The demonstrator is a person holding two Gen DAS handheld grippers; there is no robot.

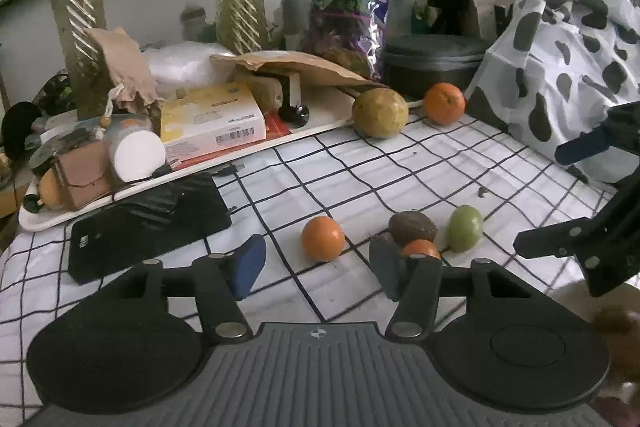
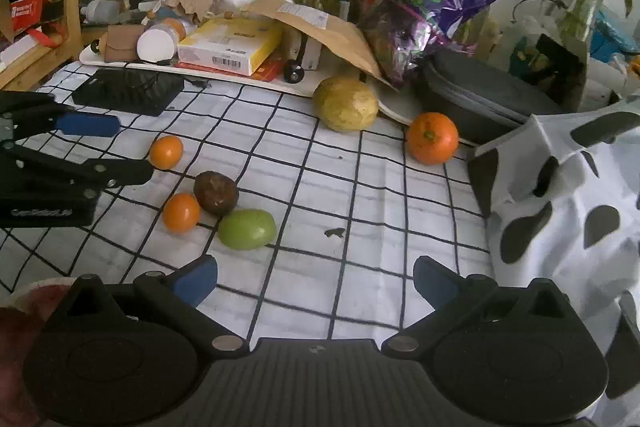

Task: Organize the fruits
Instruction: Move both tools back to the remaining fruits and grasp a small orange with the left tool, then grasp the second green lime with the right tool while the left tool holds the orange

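Several fruits lie on a white grid cloth [image 2: 360, 211]. A small orange [image 1: 322, 238] [image 2: 166, 151] sits just ahead of my open, empty left gripper [image 1: 318, 265]. Another small orange [image 1: 420, 249] [image 2: 181, 212], a brown fruit [image 1: 412, 227] [image 2: 216, 193] and a green fruit [image 1: 464, 228] [image 2: 247, 229] cluster together by the left gripper's right finger. A yellow-green fruit [image 1: 380, 112] [image 2: 345, 103] and a large orange [image 1: 444, 103] [image 2: 432, 137] lie farther back. My right gripper [image 2: 316, 285] is open and empty, near the green fruit.
A cluttered white tray [image 1: 256, 151] with boxes and a jar stands at the back left. A black phone-like slab [image 1: 148, 223] lies before it. A black round case [image 2: 472, 95], plant vases and a spotted cloth [image 2: 568, 211] border the back and right.
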